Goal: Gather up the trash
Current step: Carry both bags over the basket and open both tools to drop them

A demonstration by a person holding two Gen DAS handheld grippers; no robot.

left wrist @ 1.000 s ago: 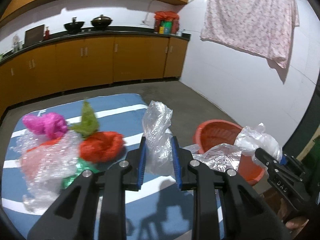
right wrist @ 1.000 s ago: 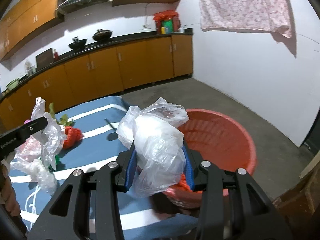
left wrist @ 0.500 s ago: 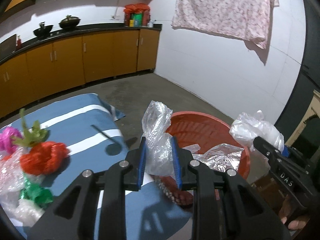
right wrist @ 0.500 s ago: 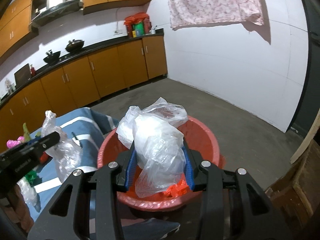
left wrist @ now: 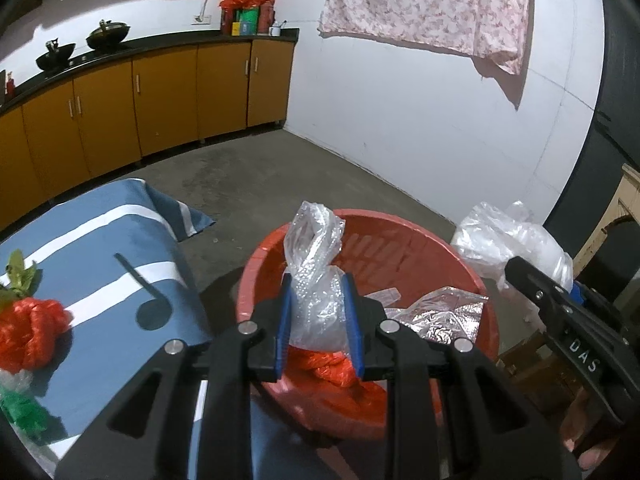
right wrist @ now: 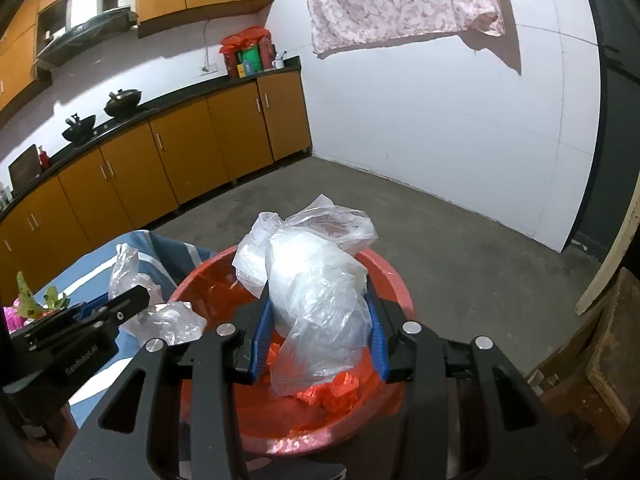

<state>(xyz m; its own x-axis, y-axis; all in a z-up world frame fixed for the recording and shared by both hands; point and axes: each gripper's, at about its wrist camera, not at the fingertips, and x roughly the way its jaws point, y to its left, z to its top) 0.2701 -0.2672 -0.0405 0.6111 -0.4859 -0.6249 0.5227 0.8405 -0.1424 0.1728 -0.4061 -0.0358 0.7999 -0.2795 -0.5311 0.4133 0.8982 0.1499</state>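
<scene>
My left gripper [left wrist: 319, 326] is shut on a clear bubble-wrap wad [left wrist: 316, 280] and hangs over the near rim of the red plastic basin [left wrist: 400, 236]. My right gripper [right wrist: 318, 338] is shut on a bundle of clear plastic bags [right wrist: 316, 280] above the same red basin [right wrist: 390, 276]. Inside the basin lie a silvery crumpled film [left wrist: 444, 314] and orange-red plastic scraps [right wrist: 332, 394]. The right gripper's side shows at the right edge of the left wrist view, with its bag bundle [left wrist: 504, 244].
A blue-and-white striped cloth [left wrist: 104, 280] covers the table to the left, bearing a red mesh ball [left wrist: 30, 338], a green scrap [left wrist: 22, 412] and a green leaf-like piece [left wrist: 18, 276]. Orange cabinets [right wrist: 180, 148] line the back wall. A wooden stool [right wrist: 592, 364] stands at right.
Both grippers have swung right from over the table to above the red basin, each still clamped on its plastic. The pile of trash on the cloth has slid toward the left edge.
</scene>
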